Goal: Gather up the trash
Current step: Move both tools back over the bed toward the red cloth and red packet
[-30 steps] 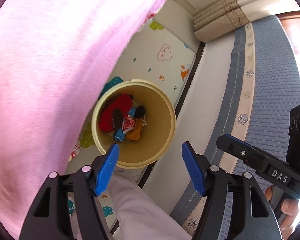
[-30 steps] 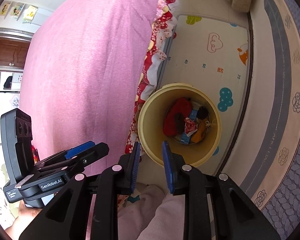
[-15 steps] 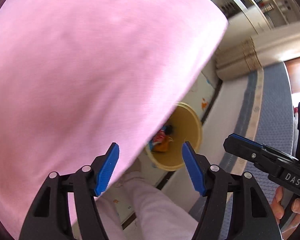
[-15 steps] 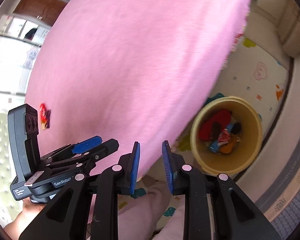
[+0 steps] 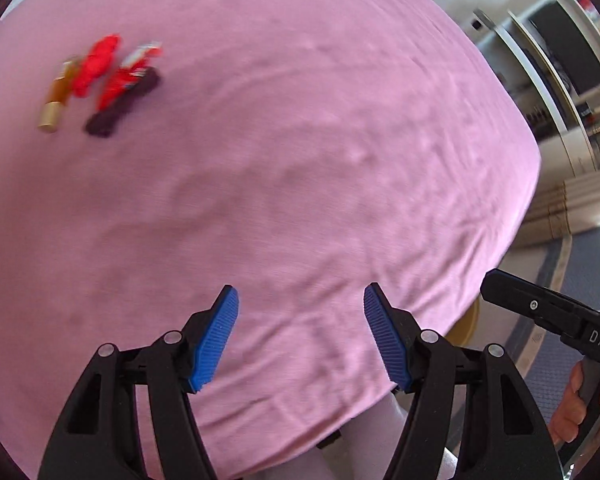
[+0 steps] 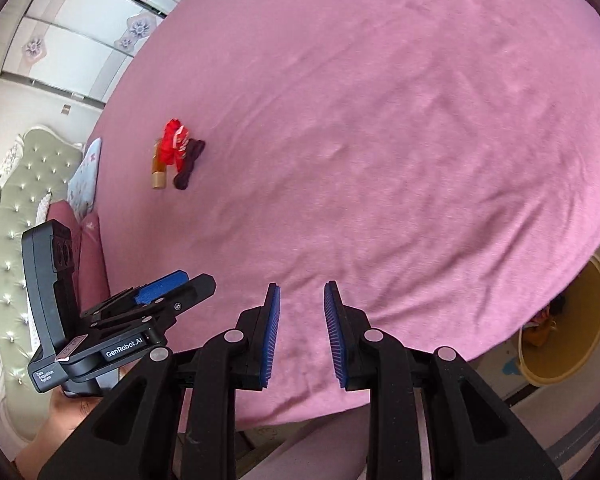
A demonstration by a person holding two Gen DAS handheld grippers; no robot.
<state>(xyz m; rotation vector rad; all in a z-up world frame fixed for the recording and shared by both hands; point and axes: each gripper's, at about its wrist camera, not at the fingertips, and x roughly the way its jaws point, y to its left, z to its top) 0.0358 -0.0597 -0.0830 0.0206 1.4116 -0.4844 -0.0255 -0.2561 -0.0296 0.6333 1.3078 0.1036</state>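
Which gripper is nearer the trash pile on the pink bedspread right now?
Left, marginally. The left gripper and right gripper both hover over the bed's near edge, far from the trash pile; the left sits on the pile's side.

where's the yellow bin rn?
Right wrist view, lower right: yellow bin on the floor beside the pink bed, half hidden by its edge, trash visible inside.

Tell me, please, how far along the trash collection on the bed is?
Partly done: the yellow bin already holds several scraps. Neither the left gripper nor the right gripper holds anything. A small cluster of red wrappers, a bottle and a dark scrap is left on the pink bedspread.
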